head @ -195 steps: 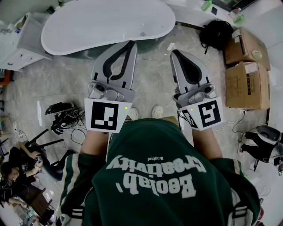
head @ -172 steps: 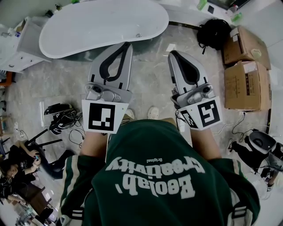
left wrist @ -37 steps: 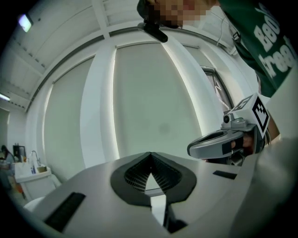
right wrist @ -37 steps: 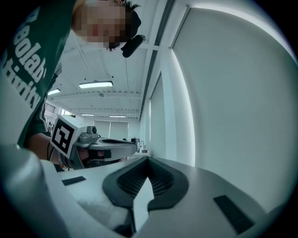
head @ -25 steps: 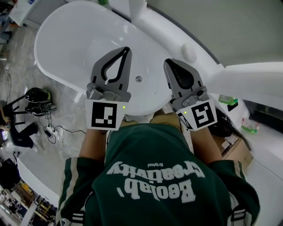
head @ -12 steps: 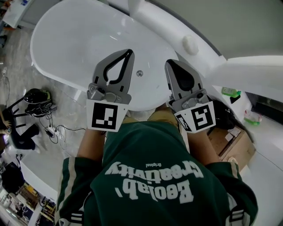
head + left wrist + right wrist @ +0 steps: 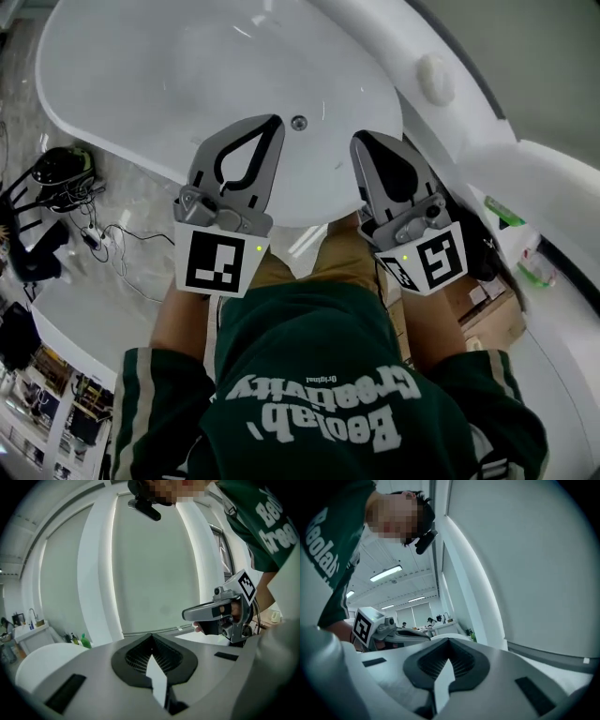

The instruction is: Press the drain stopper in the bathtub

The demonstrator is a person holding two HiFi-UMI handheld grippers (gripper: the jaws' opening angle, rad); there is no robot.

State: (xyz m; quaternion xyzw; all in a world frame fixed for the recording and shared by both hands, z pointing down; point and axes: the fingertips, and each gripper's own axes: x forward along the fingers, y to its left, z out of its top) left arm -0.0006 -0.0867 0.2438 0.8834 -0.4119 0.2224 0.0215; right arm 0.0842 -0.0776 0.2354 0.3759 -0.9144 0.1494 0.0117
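**Cables** (image 7: pixel 58 173): black tangle on the floor at far left, outside the tub.

**Tub** (image 7: pixel 141 75): white oval. Its long axis runs across the head view, from upper left down to the right. The near rim lies under both grippers.

**Left gripper** (image 7: pixel 275 121): held out forward over the near rim, marker cube toward the person. Its own view shows the jaws (image 7: pixel 152 637) closed tip to tip with nothing between them.

**Stopper** (image 7: pixel 298 122): small round metal disc lying flat on the tub floor, face up (round, so no long axis). In the head view it sits between the two sets of tips, nearer the left one and touching neither.

**Right gripper** (image 7: pixel 360 140): posed like the left, parallel to it and well apart from it. Its jaws (image 7: pixel 449 641) are likewise pressed together and empty.

**Knob** (image 7: pixel 433 77): white, on the ledge beyond the tub's right end.

**Views**: only the head view shows the tub and stopper. Both gripper views look out level at a pale wall. The left gripper view catches the right gripper side-on, and the right gripper view catches the left gripper the same way. The left gripper view alone shows a green bottle (image 7: pixel 85 641) at a far ledge.
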